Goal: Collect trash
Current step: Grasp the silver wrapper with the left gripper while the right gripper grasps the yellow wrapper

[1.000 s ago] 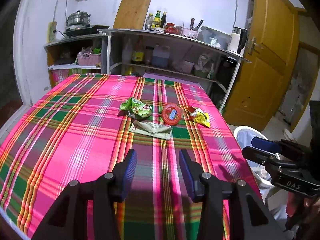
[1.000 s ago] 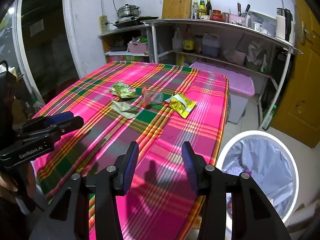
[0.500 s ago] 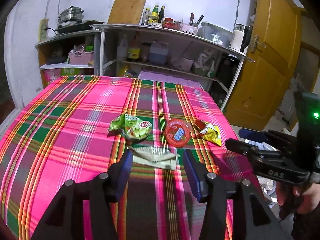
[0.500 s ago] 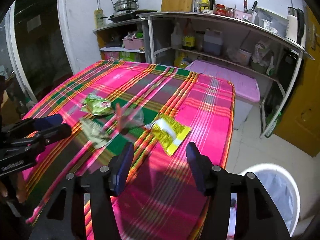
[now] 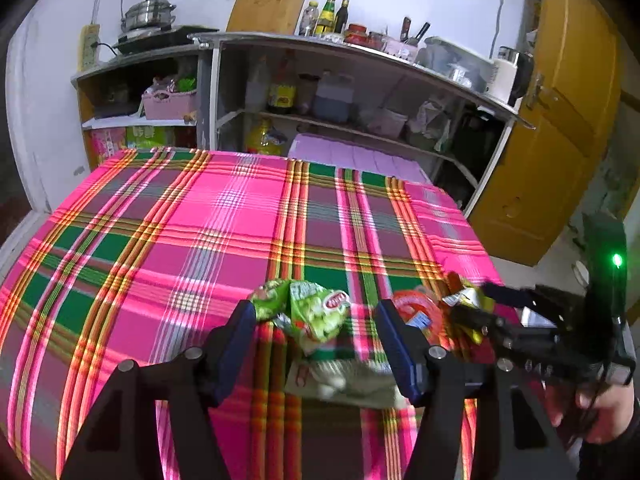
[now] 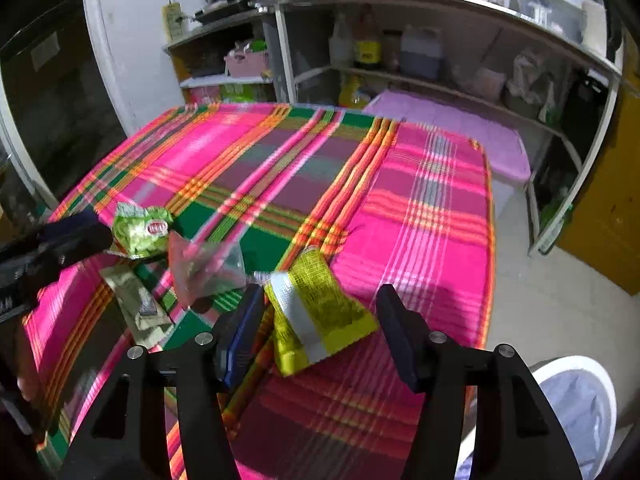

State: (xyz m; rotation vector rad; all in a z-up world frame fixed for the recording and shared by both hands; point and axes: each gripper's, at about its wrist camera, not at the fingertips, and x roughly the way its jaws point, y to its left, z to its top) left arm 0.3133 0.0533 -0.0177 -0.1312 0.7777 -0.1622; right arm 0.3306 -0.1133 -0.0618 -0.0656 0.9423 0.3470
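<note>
So the trash sits in a little cluster on the tabletop [image 6: 420, 208], which has a loud pink, green and orange plaid cloth on it. Using the yellow wrapper [image 6: 316, 312] as the anchor: it's a flat, crinkly yellow pouch with a silvery white band and a torn-looking top corner. Its long axis runs diagonally, torn end pointing up-left in the right wrist view, fat end toward the camera. Just left of it is a clear plastic cup [image 6: 208, 268] tipped on its side with a red lid, and past that a crumpled green snack bag [image 6: 142, 232] with a red logo. Near the cup, lower left, lies a pale flattened wrapper [image 6: 136, 304].

The right gripper [image 6: 320, 332] is spread wide with the yellow wrapper between its fingers, not pinching. The left gripper [image 5: 316, 344] is also wide apart, straddling the green snack bag. White trash bin [image 6: 576, 408] is down at the right of the yellow wrapper, off the tabletop.
</note>
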